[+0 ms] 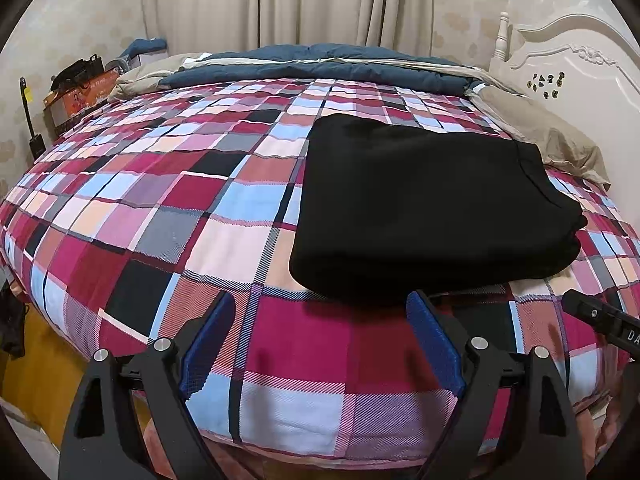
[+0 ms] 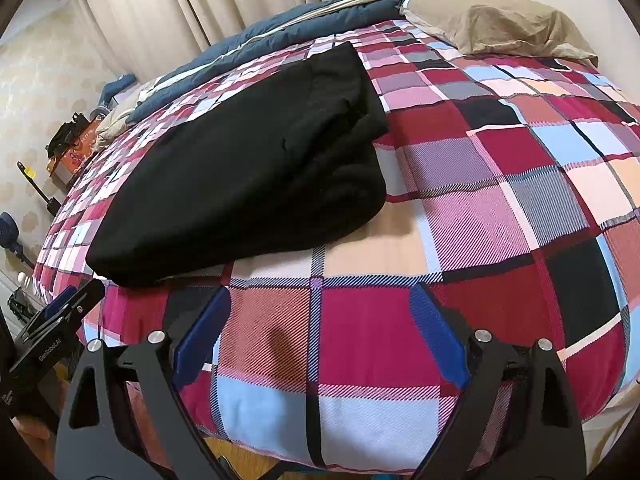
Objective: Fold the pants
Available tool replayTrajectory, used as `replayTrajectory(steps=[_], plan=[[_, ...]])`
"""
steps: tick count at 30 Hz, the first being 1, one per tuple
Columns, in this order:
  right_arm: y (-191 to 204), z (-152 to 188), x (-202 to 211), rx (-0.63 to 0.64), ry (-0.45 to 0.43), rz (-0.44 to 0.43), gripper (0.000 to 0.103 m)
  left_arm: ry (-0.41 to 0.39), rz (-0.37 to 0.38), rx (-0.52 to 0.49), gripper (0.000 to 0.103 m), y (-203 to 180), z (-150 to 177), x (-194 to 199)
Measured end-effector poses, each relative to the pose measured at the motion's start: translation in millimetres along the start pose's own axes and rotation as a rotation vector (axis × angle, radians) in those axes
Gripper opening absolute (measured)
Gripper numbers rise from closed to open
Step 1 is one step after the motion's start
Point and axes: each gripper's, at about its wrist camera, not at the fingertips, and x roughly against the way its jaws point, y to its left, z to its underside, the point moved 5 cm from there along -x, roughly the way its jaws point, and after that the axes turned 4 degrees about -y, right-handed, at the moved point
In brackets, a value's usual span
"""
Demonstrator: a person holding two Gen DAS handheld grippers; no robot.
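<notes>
Black pants [image 1: 424, 208] lie folded into a thick rectangle on the plaid bedspread [image 1: 192, 208], near the bed's front edge. In the right wrist view the same pants [image 2: 256, 164] sit up and to the left. My left gripper [image 1: 322, 320] hangs open just short of the pants' near edge, nothing between its blue pads [image 1: 216, 344]. My right gripper [image 2: 320, 316] is open too, over bare plaid bedspread [image 2: 480, 208] to the right of the pants. Each gripper's tip shows at the other view's edge: the right gripper [image 1: 600, 320] and the left gripper [image 2: 60, 316].
A blue and beige duvet [image 1: 320, 64] is bunched along the far side of the bed, with a beige pillow [image 2: 492, 24] by the white headboard [image 1: 580, 68]. Boxes and clutter [image 1: 76, 92] stand at the far left. Curtains [image 1: 280, 0] hang behind.
</notes>
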Motion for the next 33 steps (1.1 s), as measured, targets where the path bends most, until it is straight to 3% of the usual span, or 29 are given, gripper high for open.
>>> replayTrajectory(steps=[19, 33], plan=[[-1, 2, 0, 0.001, 0.009, 0.000, 0.091, 0.012, 0.010, 0.013, 0.086, 2, 1, -1], [-1, 2, 0, 0.001, 0.013, 0.000, 0.091, 0.005, 0.019, -0.030, 0.086, -8, 0, 2]])
